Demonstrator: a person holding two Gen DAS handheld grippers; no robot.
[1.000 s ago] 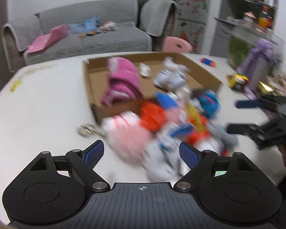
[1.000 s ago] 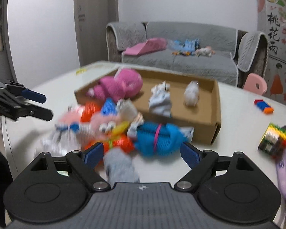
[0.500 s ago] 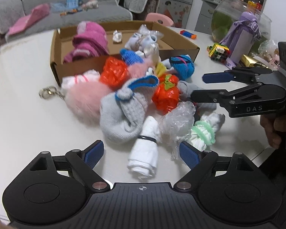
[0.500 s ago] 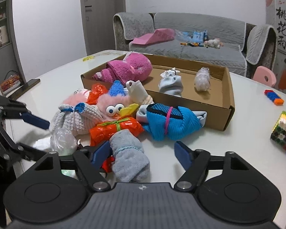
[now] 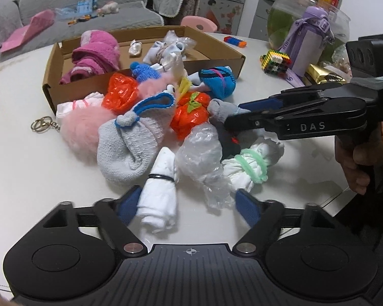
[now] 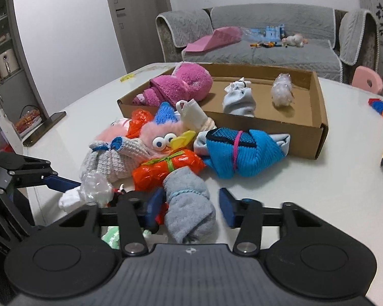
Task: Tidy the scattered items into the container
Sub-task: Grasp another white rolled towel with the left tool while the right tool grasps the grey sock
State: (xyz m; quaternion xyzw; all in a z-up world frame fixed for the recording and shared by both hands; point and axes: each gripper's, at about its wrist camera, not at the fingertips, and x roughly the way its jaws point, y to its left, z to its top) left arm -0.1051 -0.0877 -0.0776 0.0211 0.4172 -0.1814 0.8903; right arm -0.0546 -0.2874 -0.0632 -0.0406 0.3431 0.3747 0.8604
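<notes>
A heap of bundled socks, cloths and plastic bags lies in front of the cardboard box [image 5: 54, 94], which holds a magenta towel [image 5: 94, 53] and small bundles. My left gripper [image 5: 187, 206] is closing. A white cloth roll with a black band [image 5: 158, 196] and a clear plastic bag [image 5: 201, 155] lie between its jaws, and the pads do not press them. My right gripper [image 6: 191, 206] is shut on a grey-blue sock roll [image 6: 189, 204] at the heap's near edge. From the left wrist view, the right gripper [image 5: 232, 117] reaches in from the right.
A pink pompom keyring [image 5: 76, 130] and a grey knit sock [image 5: 130, 140] lie at the heap's left. A bead cube [image 5: 275, 62], purple bottle [image 5: 311, 43] and glass bowl stand right of the box. A person's hand [image 5: 357, 163] holds the right gripper. A sofa stands beyond the table.
The right gripper's jaws have closed onto the grey-blue sock roll. The left gripper has come down and closer to the heap, and its jaws have narrowed around the white roll and the plastic bag.
</notes>
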